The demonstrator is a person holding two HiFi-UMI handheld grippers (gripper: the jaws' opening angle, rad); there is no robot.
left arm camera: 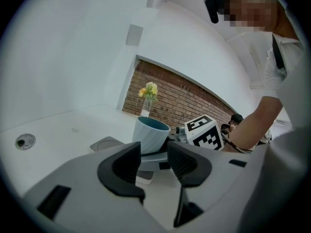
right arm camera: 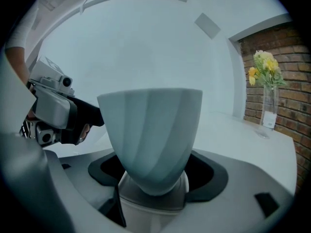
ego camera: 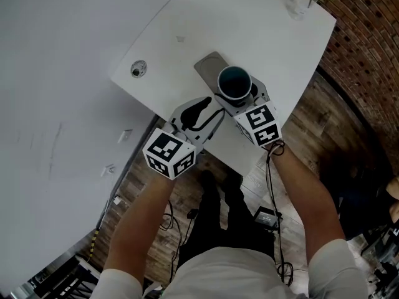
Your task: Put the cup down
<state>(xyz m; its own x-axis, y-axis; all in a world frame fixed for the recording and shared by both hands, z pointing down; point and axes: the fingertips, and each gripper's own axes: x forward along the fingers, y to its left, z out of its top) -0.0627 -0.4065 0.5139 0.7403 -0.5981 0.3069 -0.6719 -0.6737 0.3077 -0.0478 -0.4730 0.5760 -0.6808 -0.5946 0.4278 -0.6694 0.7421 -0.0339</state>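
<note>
**Cup upright in right gripper, beside coaster**

Cup (ego camera: 234, 83) upright, mouth up, long axis vertical. Clamped low on its body between the jaws of right gripper (right arm camera: 153, 181). Poised over near edge of white table (ego camera: 274, 23), overlapping the near corner of grey coaster (ego camera: 209, 64) as seen from above. Base contact with table: cannot tell. Left gripper (left arm camera: 153, 161) parted, nothing between its jaws, close on cup's left. Judged next: straight down, then release, right gripper only.
</note>
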